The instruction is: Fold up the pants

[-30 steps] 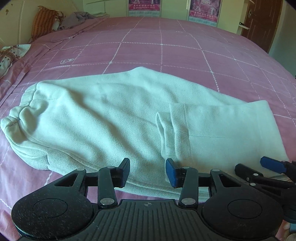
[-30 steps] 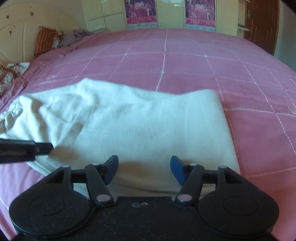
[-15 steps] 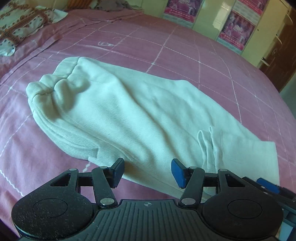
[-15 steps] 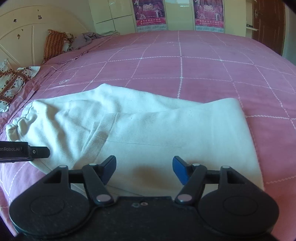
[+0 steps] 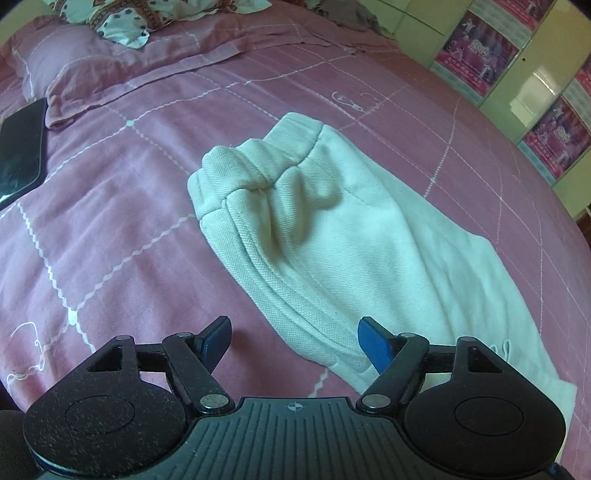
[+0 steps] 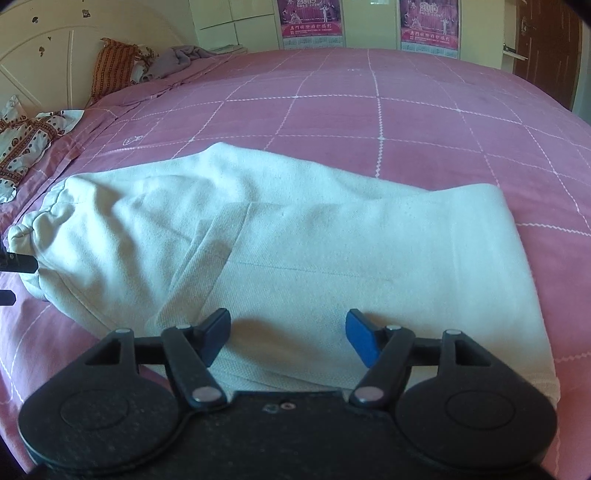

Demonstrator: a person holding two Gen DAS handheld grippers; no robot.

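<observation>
The white pants (image 5: 362, 236) lie folded across the pink checked bedspread (image 5: 110, 236), their gathered waistband end (image 5: 255, 177) pointing toward the pillows. My left gripper (image 5: 295, 341) hovers at that end's near edge; its jaws are opening, and only the lower folded edge of the cloth lies between them, untouched by the pads. From the right wrist view the pants (image 6: 295, 236) stretch left to right. My right gripper (image 6: 286, 338) stands open just above the near hem, gripping nothing. The left gripper's tips (image 6: 14, 264) poke in at the far left.
A black phone (image 5: 20, 147) lies on the bed at the left beside a pink pillow (image 5: 92, 66). Patterned cloth (image 6: 22, 144) and an orange cushion (image 6: 110, 66) sit by the headboard. Wardrobe doors with posters (image 6: 308, 16) stand beyond the bed.
My left gripper has swung left along the pants to the waistband end, rolling as it went, and its jaws have spread wider. The right gripper has barely shifted and stays open.
</observation>
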